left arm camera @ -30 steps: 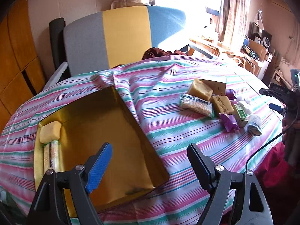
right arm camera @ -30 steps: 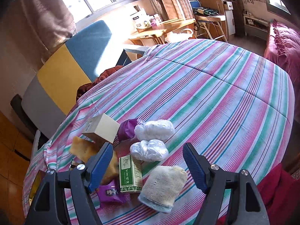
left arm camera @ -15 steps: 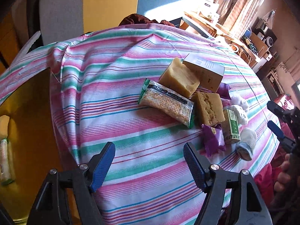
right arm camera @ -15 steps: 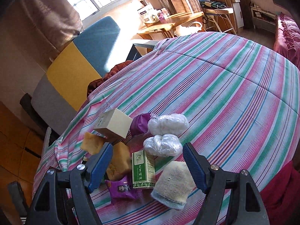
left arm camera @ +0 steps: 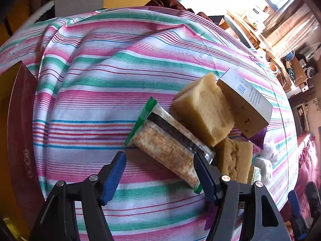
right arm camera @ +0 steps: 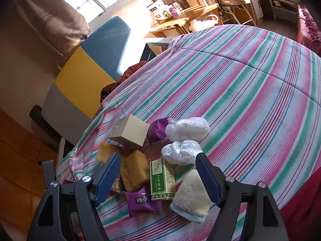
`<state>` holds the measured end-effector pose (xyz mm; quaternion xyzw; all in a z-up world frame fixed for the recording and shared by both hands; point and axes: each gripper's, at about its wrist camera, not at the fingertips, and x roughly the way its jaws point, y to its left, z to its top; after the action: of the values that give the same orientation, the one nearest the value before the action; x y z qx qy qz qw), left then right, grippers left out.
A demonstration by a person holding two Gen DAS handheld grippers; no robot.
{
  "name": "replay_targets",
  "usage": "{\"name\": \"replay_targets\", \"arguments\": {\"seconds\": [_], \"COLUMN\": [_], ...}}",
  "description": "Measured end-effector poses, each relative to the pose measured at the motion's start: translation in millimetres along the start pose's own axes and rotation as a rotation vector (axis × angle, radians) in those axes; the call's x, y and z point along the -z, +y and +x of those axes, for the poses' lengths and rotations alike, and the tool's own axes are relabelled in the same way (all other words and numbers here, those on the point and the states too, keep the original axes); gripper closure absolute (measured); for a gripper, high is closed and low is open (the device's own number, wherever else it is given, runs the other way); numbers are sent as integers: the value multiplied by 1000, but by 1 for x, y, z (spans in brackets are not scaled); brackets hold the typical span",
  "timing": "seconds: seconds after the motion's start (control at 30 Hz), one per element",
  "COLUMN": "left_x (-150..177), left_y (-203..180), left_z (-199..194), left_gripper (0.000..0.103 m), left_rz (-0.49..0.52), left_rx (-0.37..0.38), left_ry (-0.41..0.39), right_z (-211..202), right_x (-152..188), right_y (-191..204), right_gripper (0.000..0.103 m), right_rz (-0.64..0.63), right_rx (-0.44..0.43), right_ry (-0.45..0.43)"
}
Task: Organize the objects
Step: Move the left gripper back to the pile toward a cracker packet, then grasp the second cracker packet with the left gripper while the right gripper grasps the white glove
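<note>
A cracker packet (left arm camera: 170, 144) with green ends lies on the striped cloth beside a yellow sponge (left arm camera: 202, 108), a beige box (left arm camera: 244, 104) and a darker sponge (left arm camera: 234, 158). My left gripper (left arm camera: 158, 160) points down over the packet's near end. Its jaws are closing with the packet between them; the left pad is still apart from it. My right gripper (right arm camera: 158, 158) hangs open above the pile: a green box (right arm camera: 162, 177), a purple packet (right arm camera: 140, 199), a white sock (right arm camera: 192, 194), a sponge (right arm camera: 134, 170) and two plastic bundles (right arm camera: 180, 152).
The dark red wall of a gold-lined box (left arm camera: 20, 130) stands at the left edge of the left wrist view. A grey, yellow and blue chair back (right arm camera: 86, 70) rises behind the table. A wooden desk (right arm camera: 180, 22) with clutter stands beyond, and striped cloth (right arm camera: 250, 90) stretches to the right.
My left gripper swung right from the gold-lined box to the pile and sank over the cracker packet, its jaws narrowing. The right gripper stayed over the pile, tilting slightly.
</note>
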<state>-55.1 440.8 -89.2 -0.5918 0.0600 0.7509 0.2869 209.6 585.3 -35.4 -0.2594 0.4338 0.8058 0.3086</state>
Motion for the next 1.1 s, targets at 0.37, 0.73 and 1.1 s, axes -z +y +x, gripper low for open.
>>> {"name": "replay_targets", "arguments": {"seconds": [0.37, 0.73, 1.1], "left_x": [-28, 31, 104], "left_y": [-17, -5, 10], "left_z": [23, 2, -25], "left_gripper": [30, 60, 61], "left_rz": [39, 314, 414], "left_rx": [-99, -120, -63], "left_ry": [-46, -125, -158], "right_z": [5, 10, 8], "right_x": [1, 1, -5], "right_y": [-1, 0, -32], "right_gripper": [25, 25, 25], "right_rz": [7, -5, 70], "right_rx": [-23, 2, 183], "right_ry": [25, 46, 61]}}
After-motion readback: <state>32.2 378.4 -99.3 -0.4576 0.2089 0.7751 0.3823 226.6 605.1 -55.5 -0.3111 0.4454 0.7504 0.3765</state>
